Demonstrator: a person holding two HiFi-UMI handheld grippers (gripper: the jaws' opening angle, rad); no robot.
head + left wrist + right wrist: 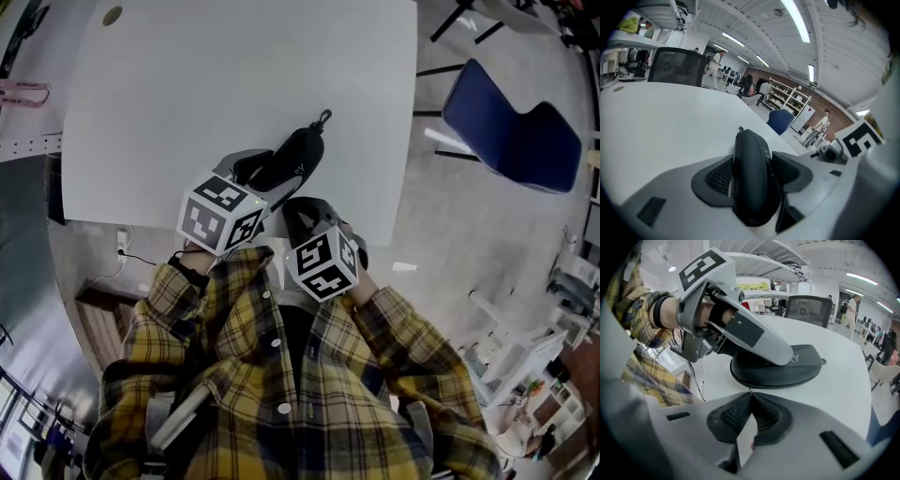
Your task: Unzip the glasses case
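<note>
Bracing with one side, pinching with the other.
My left tool (752, 161) is clamped across the black glasses case (749, 192), holding it steady at the near edge of the desk (234, 84) so the zip can be drawn. My right tool (751, 397) has its jaws fully closed at the case's seam, pinching what looks like the small metal zipper pull (750, 389).
</note>
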